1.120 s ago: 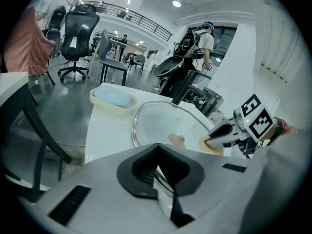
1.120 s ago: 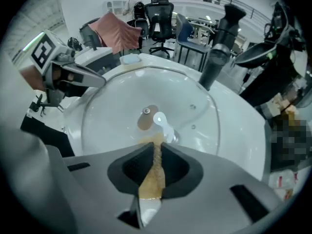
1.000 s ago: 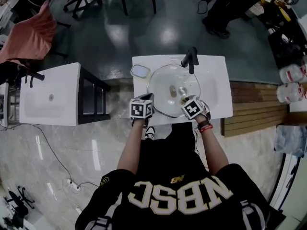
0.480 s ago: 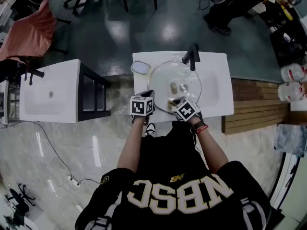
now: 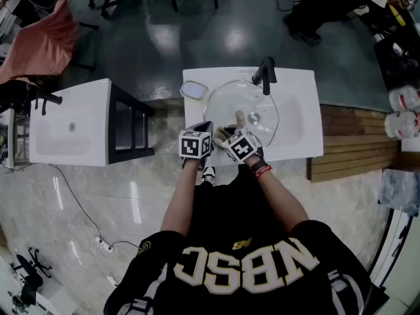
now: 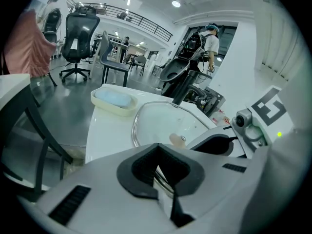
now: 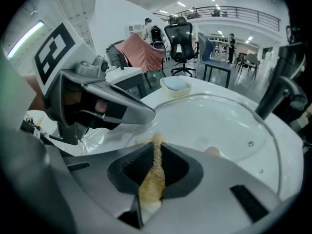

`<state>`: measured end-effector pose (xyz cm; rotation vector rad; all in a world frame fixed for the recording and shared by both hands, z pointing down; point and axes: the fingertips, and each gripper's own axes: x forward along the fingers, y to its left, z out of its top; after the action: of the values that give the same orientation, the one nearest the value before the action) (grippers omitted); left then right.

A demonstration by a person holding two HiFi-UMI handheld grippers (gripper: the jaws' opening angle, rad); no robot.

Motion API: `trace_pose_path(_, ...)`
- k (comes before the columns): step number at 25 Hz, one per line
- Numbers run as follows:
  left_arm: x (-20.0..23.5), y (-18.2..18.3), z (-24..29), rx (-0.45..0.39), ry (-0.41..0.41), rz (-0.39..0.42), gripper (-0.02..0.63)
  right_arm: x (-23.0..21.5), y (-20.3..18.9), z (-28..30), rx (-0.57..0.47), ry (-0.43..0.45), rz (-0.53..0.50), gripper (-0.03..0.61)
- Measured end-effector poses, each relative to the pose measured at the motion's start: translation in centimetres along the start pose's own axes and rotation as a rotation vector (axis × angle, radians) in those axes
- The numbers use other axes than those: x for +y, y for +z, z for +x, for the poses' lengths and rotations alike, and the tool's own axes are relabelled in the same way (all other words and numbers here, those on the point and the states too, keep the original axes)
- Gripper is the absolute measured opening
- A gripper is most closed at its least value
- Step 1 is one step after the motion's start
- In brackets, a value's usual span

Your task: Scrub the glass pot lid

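The glass pot lid (image 5: 226, 104) lies over the basin of the counter (image 5: 298, 136). At its 7 o'clock rim, the fingers of the left gripper (image 5: 205, 128) clamp the edge. Just beside it, the fingers of the right gripper (image 5: 222, 134) pinch a tan sponge (image 7: 152, 174) over the lid's near edge.

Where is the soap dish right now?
In the head view the soap dish sits at the far left corner of the sink top, beside the glass pot lid and left of the black faucet.

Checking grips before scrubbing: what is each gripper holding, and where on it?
The left gripper clamps the glass lid by its near rim. The right gripper pinches a tan scrub sponge edge-on, its tip poking past the jaws.
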<state>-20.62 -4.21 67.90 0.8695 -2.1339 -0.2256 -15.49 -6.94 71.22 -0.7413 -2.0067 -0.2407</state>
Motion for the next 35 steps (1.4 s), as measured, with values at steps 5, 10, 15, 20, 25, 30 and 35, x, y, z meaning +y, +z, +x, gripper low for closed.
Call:
trace_pose_path(5, 0.1, -0.1, 0.0, 0.003, 0.006, -0.007, 0.012, -1.2, 2.6, 1.2, -0.051, -0.037, 0.024, 0.052)
trace_pose_path(10, 0.0, -0.1, 0.0, 0.003, 0.009, -0.002, 0.012, -3.1, 5.3, 1.7, -0.102, -0.069, 0.018, 0.052)
trace_pose_path(15, -0.1, -0.2, 0.1, 0.016, 0.020, 0.037, 0.012, -6.0, 7.0, 3.1, -0.141, -0.140, 0.024, 0.052)
trace_pose_path(20, -0.1, -0.2, -0.2, 0.014, 0.014, 0.027, 0.012, -10.0, 8.6, 2.8, -0.172, -0.257, 0.032, 0.052)
trace_pose_path(25, -0.3, -0.5, -0.2, 0.019, 0.035, 0.089, 0.012, -12.9, 8.5, 2.2, -0.195, -0.318, 0.076, 0.055)
trace_pose_path(30, -0.2, -0.5, -0.3, 0.015, 0.014, 0.054, 0.011, -15.8, 7.3, 0.8, -0.189, -0.427, 0.097, 0.055)
trace_pose_path(35, -0.2, -0.5, -0.2, 0.007, 0.016, 0.045, 0.012, -18.5, 4.7, -0.8, -0.148, -0.530, 0.088, 0.055)
